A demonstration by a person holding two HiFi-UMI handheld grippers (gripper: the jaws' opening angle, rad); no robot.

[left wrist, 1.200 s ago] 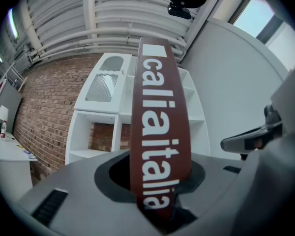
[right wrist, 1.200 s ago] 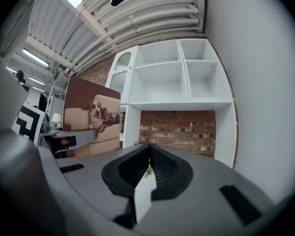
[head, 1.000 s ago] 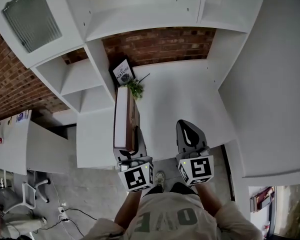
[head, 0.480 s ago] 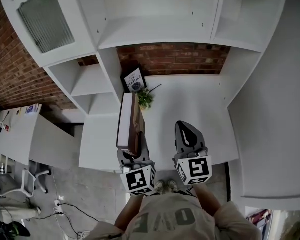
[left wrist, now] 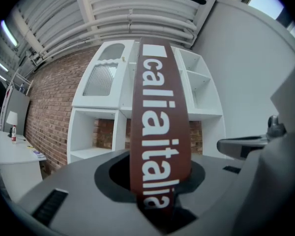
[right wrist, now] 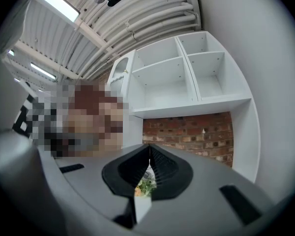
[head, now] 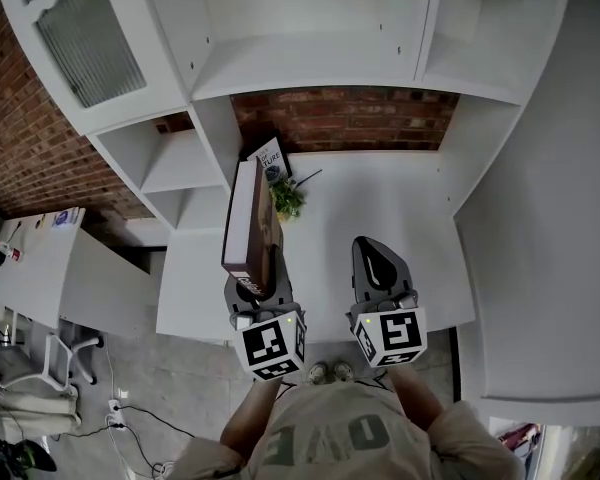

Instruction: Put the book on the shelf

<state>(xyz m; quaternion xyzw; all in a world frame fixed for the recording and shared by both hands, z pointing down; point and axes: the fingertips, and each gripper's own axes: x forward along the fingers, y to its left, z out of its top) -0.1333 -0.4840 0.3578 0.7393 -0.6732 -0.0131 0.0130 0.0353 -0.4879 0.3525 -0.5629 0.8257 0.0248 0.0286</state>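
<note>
A brown book with white page edges stands upright over the white desk, spine toward me. My left gripper is shut on its lower end. In the left gripper view the brown spine with white letters rises from between the jaws, in front of the white shelf unit. My right gripper hangs to the right of the book, shut with nothing in it. In the right gripper view its jaws meet at a thin slit. The white shelf unit stands behind the desk.
A small green plant and a leaning framed card stand at the desk's back left, just beyond the book. Brick wall backs the desk. Small open shelves lie to the left, a white side panel to the right.
The left gripper has lifted the book slightly higher and a little left, its top now nearer the shelf unit. The right gripper has barely moved.
</note>
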